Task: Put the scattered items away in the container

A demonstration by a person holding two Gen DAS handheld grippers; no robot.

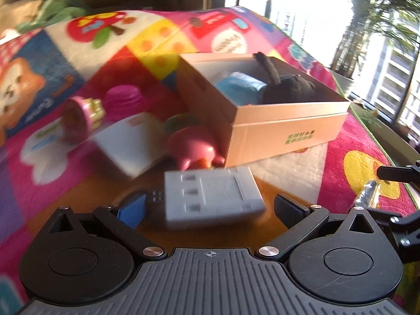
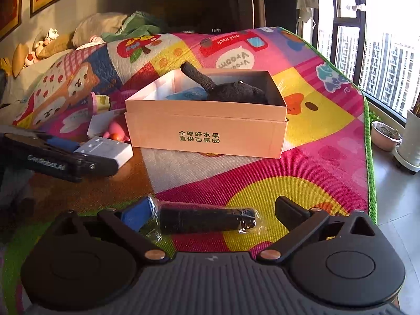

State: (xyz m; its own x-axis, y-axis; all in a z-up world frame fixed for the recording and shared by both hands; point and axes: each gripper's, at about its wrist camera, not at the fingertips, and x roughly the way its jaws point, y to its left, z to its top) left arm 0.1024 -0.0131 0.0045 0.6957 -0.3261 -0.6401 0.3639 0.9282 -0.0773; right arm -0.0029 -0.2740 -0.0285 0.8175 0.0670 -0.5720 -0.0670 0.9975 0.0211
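Note:
A pink cardboard box (image 1: 286,120) stands on the play mat and also shows in the right wrist view (image 2: 204,131). It holds a black plush toy (image 2: 236,92) and a blue packet (image 1: 241,85). My left gripper (image 1: 210,204) is open, with a grey charger block (image 1: 212,194) lying between its fingers. My right gripper (image 2: 210,215) is open, with a black item in a clear plastic wrapper (image 2: 204,220) lying between its fingers. A pink pig toy (image 1: 194,149), a white card box (image 1: 131,141), a pink round toy (image 1: 123,101) and a pink-rimmed stamp toy (image 1: 78,120) lie left of the box.
The colourful play mat (image 2: 315,157) ends at a green edge on the right, with grey floor and flower pots (image 2: 386,136) beyond. Pillows and plush toys (image 2: 39,50) lie at the far left. The left gripper's body (image 2: 52,155) shows in the right wrist view.

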